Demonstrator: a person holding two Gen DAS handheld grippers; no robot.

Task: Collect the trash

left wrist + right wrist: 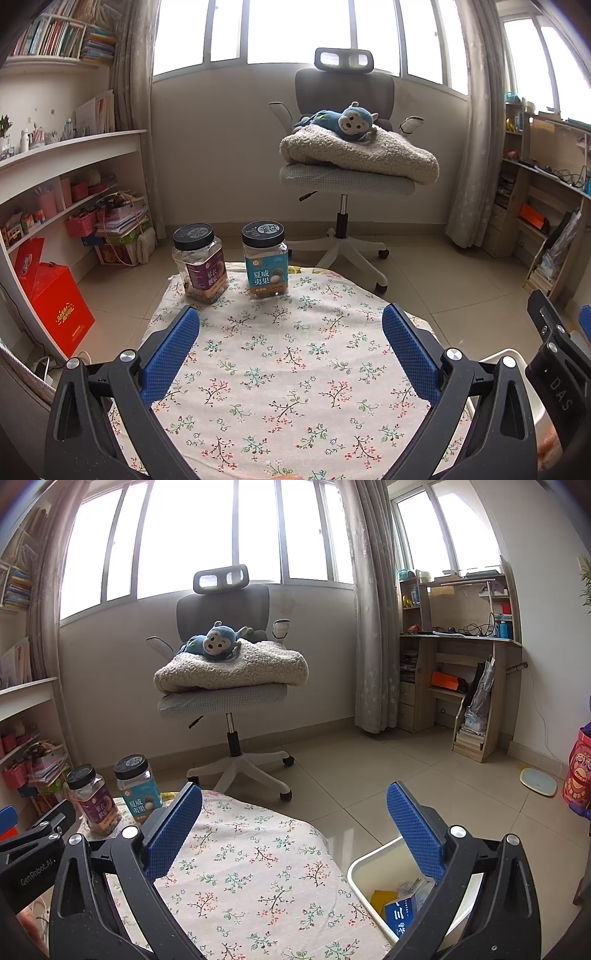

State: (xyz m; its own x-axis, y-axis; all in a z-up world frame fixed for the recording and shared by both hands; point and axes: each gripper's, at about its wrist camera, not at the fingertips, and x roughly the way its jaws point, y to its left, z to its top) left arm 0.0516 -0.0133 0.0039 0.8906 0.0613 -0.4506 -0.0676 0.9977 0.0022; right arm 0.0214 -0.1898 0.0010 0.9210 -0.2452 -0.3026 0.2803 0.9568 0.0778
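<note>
Both hand-held grippers, the left (290, 328) and the right (294, 806), hover spread and empty above the floral-cloth worktop (280, 369), probably because no loose scrap shows on it. Two black-lidded clear plastic snack jars, a purple-labelled one (201, 264) and a blue-labelled one (265, 258), stand at its far left edge. The trash, a blue carton (402, 915) and a yellow scrap (382, 899), lies in one white plastic bin (364, 864) just right of the worktop, handy for dropping.

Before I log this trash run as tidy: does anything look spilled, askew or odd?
Nothing stands out. Both jars stand upright and capped at the table's far edge, the cloth is bare otherwise, and the trash sits inside the bin beside it. Both hand-held grippers are open and empty.
</note>
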